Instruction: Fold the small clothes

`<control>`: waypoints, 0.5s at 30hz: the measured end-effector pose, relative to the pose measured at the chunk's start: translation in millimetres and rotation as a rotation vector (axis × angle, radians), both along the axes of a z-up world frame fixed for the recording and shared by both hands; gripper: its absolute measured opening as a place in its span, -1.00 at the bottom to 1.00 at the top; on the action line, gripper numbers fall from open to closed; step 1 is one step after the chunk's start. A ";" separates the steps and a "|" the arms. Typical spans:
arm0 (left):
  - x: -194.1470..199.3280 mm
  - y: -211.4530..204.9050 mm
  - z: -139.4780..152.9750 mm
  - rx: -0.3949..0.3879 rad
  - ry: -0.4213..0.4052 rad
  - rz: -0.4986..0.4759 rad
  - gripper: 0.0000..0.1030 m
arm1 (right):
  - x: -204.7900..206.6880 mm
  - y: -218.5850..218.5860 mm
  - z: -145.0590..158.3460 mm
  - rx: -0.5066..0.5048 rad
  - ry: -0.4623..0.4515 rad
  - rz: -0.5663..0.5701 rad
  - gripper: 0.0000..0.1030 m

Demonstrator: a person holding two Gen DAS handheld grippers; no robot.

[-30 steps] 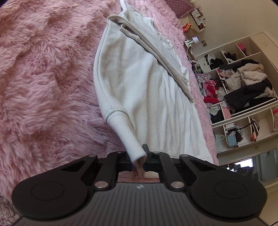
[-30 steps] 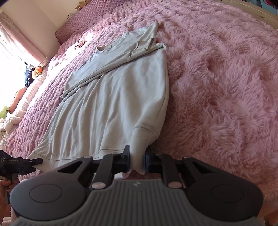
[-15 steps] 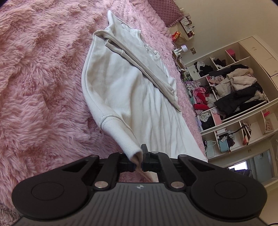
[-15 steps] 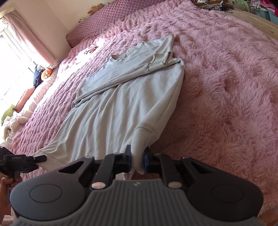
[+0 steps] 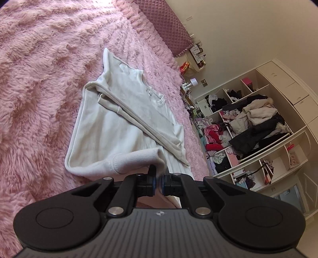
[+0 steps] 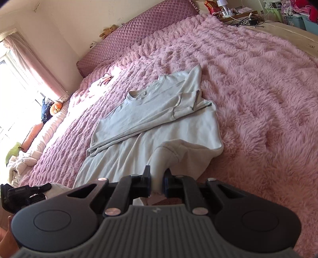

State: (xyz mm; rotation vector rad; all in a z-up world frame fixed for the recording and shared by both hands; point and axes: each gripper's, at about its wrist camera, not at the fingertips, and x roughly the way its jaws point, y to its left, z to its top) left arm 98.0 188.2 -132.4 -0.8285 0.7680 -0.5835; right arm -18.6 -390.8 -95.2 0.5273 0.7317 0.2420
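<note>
A cream long-sleeved sweatshirt lies on a fluffy pink bedspread, with its upper part and one sleeve folded across the body. My left gripper is shut on the ribbed hem corner and holds it raised over the body. In the right wrist view the same sweatshirt lies ahead. My right gripper is shut on the other hem corner, also lifted and bent back over the body. The left gripper shows at the lower left of the right wrist view.
Open shelves stuffed with clothes stand beyond the bed on the right. A quilted purple headboard and a bedside table with clutter are at the far end. A bright window with a pink curtain is at the left.
Both grippers have lifted the hem corners and carried them forward toward the neckline. The lower part of the sweatshirt now bends up and over the body.
</note>
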 end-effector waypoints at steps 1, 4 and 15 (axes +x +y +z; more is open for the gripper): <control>6.0 0.3 2.7 0.004 -0.016 0.005 -0.91 | 8.6 -0.8 2.9 0.000 -0.016 -0.008 -0.87; 32.4 3.7 9.0 -0.018 -0.054 0.024 -0.91 | 38.4 -1.6 11.6 -0.007 -0.060 -0.039 -0.88; 141.1 -3.2 25.9 0.004 -0.138 0.025 -0.91 | 166.0 -5.5 21.3 0.018 -0.136 -0.164 -0.88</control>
